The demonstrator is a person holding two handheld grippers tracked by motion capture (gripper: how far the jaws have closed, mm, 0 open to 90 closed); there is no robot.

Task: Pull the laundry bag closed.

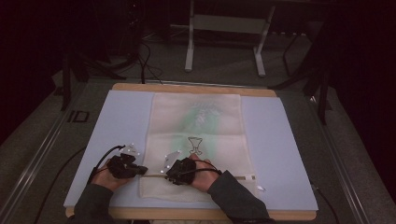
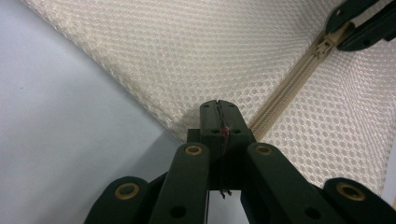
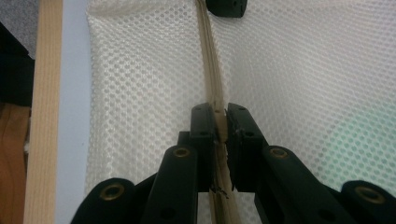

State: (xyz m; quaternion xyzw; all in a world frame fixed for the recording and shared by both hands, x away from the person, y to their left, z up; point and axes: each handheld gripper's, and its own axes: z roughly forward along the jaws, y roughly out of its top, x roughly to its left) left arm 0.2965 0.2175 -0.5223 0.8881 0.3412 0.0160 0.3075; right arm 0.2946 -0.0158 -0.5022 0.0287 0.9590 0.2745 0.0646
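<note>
Lying flat on the pale blue mat (image 1: 116,121), the mesh bag (image 1: 196,135) has both grippers at its near zipper (image 1: 233,177). Left gripper (image 2: 218,108) pinches the bag's corner edge. Right gripper (image 3: 221,122) clamps the zipper tape (image 3: 208,56).

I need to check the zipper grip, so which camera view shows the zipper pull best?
The left gripper view: the zipper pull shows clearly at the top right, pinched by the right gripper. The right gripper view hides it between its jaws. The high view gives only a thin zipper line.
</note>
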